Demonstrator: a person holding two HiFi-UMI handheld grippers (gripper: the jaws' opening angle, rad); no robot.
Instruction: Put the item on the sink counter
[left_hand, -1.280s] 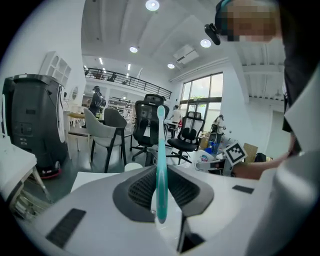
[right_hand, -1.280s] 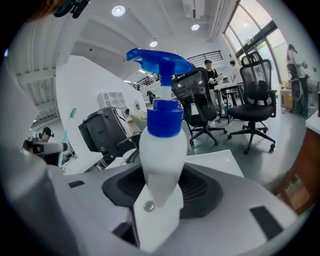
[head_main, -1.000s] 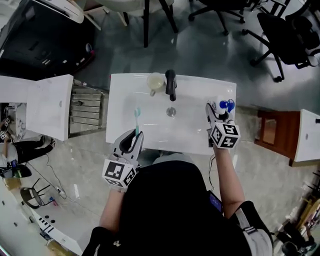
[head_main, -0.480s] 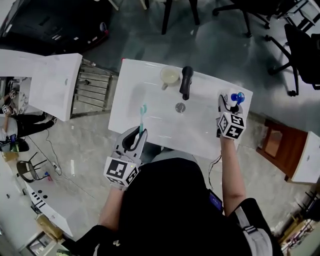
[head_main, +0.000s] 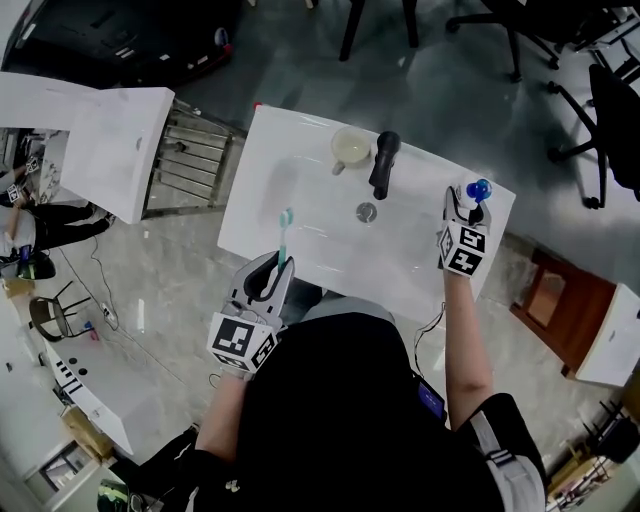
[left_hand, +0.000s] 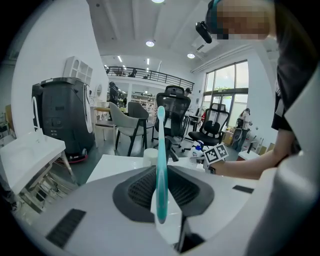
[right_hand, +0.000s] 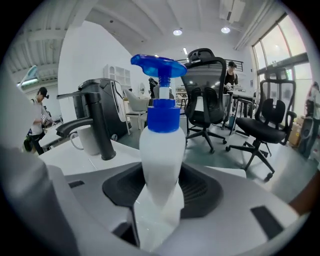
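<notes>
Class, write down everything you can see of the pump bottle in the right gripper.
The pump bottle has a white, plastic-looking body that narrows to a blue collar, topped by a blue pump head with a flat spout. It stands upright, clamped at its lower body between the pads of the right gripper, one on each side. It is over the right end of the white sink counter, near the edge. Whether its base touches the counter cannot be seen.

Black shirt (head_main: 340, 400), grey left gripper (head_main: 270, 264), right gripper (head_main: 462, 202), black-and-white marker cubes (head_main: 240, 342)
</notes>
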